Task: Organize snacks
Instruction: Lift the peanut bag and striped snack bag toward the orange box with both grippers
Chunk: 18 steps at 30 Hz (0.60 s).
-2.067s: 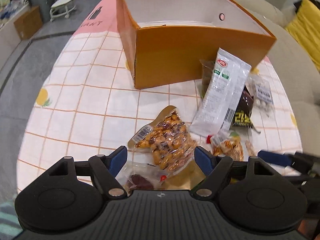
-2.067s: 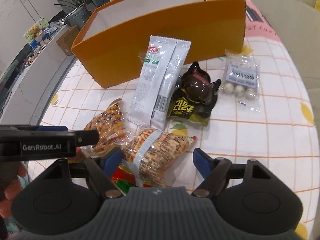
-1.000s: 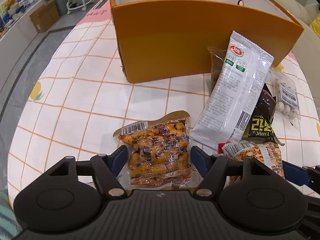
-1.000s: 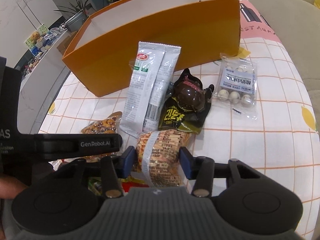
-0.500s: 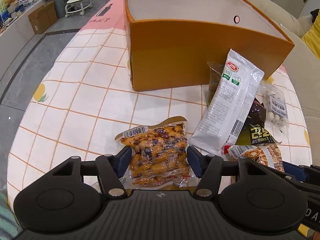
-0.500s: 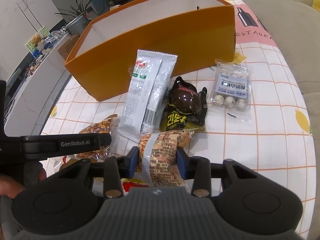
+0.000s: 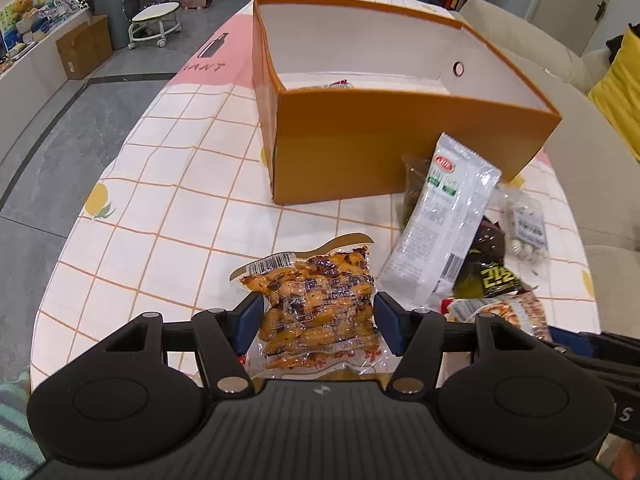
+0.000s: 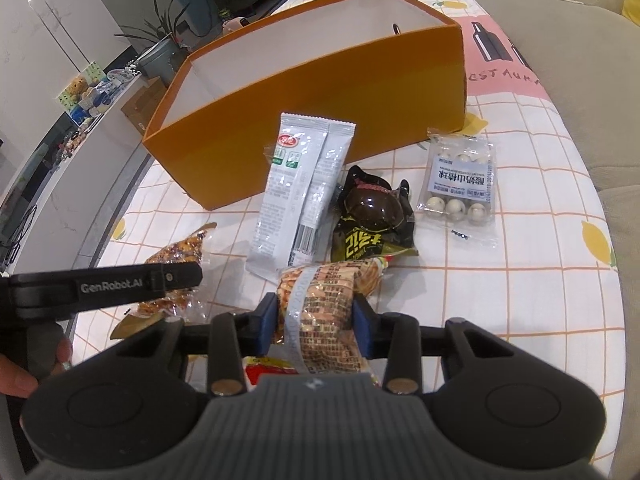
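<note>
Grey floor tiles, a cream sofa and a white counter surround the surface (image 7: 168, 184), which is covered by a white cloth with an orange grid and lemon prints. An open orange cardboard box (image 7: 384, 160) with a white inside stands toward the far side of the cloth; a bit of packaging can be made out low inside it. The left gripper (image 7: 318, 318) is seen with its jaws, which have just been closing, pressed against both sides of a clear vacuum pack of orange-brown peanuts (image 7: 316, 304), so that the pack is gripped and its barcoded end points toward the box. The right gripper (image 8: 316, 322) is closed on a gold-printed snack bag (image 8: 324, 312), whose middle is squeezed between the blue pads (image 8: 267, 322). Just beyond that bag a long white-and-grey wrapper (image 8: 300, 196) is laid against a black packet with yellow lettering (image 8: 372, 220), and a clear packet of small white balls (image 8: 460, 184) is set apart to the right, near the box's corner. A red-and-yellow packet (image 8: 264, 372) is partly hidden under the right gripper. In the right wrist view a person's fingers (image 8: 24, 368) are seen at the left edge, wrapped around the left gripper's handle.
</note>
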{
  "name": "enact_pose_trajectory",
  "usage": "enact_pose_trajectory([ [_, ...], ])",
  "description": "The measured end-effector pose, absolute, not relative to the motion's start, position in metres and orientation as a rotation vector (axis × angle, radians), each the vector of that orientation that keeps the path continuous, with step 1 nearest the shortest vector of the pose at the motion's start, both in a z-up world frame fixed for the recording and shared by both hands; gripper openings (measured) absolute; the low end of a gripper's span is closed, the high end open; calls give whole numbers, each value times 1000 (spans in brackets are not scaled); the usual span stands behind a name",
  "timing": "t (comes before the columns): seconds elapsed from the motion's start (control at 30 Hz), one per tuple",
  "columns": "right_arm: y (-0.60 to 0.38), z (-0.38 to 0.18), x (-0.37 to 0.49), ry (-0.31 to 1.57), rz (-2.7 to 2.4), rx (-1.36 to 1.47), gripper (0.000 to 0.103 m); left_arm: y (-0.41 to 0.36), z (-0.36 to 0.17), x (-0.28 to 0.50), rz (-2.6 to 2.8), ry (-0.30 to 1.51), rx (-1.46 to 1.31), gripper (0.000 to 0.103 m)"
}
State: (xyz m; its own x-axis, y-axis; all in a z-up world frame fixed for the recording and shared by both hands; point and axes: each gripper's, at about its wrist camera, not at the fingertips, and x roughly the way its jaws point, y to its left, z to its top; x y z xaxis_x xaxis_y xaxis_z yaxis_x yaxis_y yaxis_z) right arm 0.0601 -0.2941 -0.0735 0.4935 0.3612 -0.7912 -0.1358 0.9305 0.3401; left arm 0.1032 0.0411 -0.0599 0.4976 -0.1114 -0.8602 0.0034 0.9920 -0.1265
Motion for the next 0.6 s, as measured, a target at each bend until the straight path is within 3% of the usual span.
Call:
enact_pose_trajectory([
  [0.6,-303,-21,47,893,338,272,36,33,3,96,-154,920,-155,69],
])
